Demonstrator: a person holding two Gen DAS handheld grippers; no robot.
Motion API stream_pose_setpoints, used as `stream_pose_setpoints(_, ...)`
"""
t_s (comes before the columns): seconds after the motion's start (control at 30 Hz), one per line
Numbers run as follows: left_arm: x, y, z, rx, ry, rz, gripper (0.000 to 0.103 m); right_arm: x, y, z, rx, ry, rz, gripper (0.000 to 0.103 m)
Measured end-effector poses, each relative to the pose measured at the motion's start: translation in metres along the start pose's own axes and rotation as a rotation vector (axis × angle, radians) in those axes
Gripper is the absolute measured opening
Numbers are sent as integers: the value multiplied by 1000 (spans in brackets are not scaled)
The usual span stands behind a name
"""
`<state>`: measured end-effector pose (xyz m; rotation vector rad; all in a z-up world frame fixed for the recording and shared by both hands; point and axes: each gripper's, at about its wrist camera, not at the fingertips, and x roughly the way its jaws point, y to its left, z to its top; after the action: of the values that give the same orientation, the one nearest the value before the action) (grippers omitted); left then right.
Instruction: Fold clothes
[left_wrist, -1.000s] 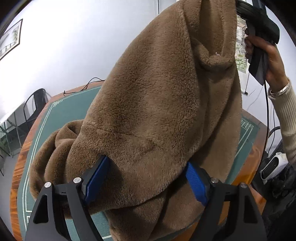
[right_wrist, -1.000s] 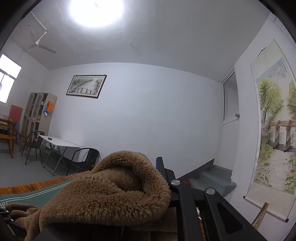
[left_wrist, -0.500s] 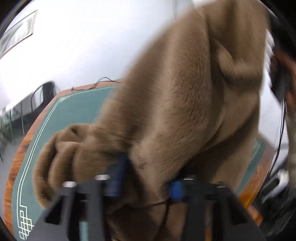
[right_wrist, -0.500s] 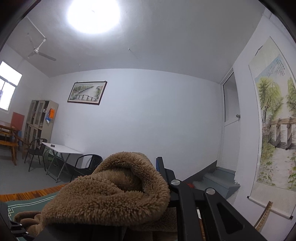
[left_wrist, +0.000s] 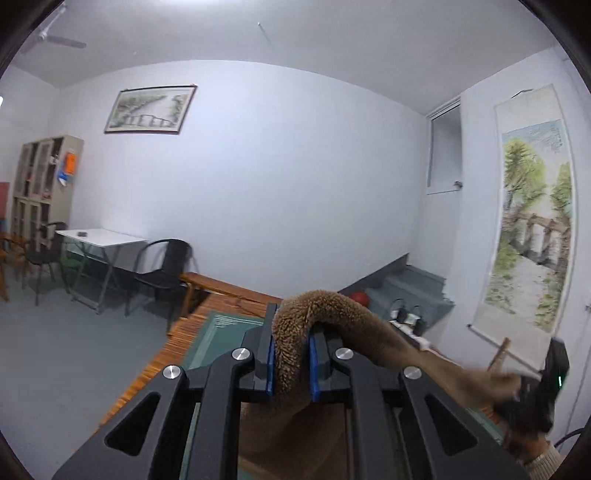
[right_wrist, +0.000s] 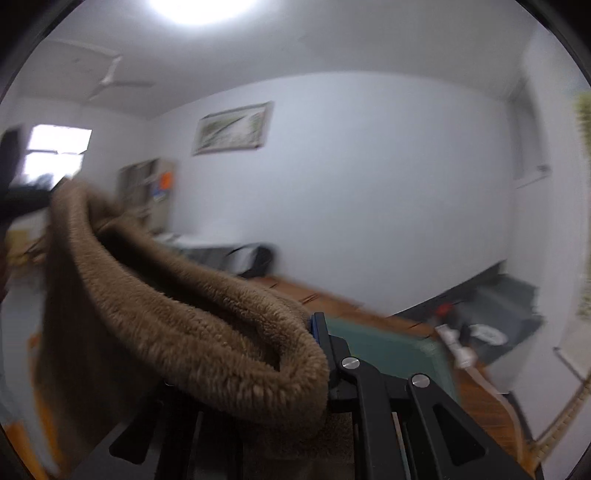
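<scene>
Brown fleece garment (left_wrist: 295, 332) is held off the desk (left_wrist: 221, 328) at two points. My left gripper (left_wrist: 290, 354) has its fingers (left_wrist: 270, 354) closing on a thick fold, pile bulging between the blue pads. From that grip the garment's top edge runs rightward and slightly down to my right gripper (left_wrist: 532, 402), whose fingers are narrow and clamped on the far end. In the right wrist view the fleece (right_wrist: 207, 332) covers those fingers. I judge the long axis lies between the two grips, with the body hanging below it towards the desk; both hands are equally engaged.
</scene>
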<state>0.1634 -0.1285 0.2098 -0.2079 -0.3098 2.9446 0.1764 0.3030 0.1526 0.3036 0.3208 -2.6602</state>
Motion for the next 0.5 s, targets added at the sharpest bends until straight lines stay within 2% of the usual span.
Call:
stream_pose_setpoints(0.1, 9, 14, -10, -25, 32, 26, 15, 8, 24, -28, -41, 102, 155, 29)
stream_pose_setpoints(0.13, 6, 26, -14, -36, 42, 28, 15, 10, 32, -38, -50, 133, 196, 47)
stream_pose_setpoints(0.17, 7, 26, -16, -43, 50, 33, 15, 10, 32, -44, -45, 144, 200, 69)
stream_pose_setpoints(0.2, 8, 26, -17, -50, 58, 37, 15, 9, 31, -49, -36, 148, 191, 75)
stream_pose_setpoints(0.23, 8, 16, -18, -52, 63, 41, 15, 8, 29, -54, -27, 152, 183, 77)
stream_pose_setpoints(0.37, 16, 18, -26, -54, 70, 41, 15, 3, 19, -70, 13, 165, 141, 77)
stream_pose_setpoints(0.5, 15, 16, -26, -51, 65, 29, 15, 0, 14, -82, -12, 189, 72, 77)
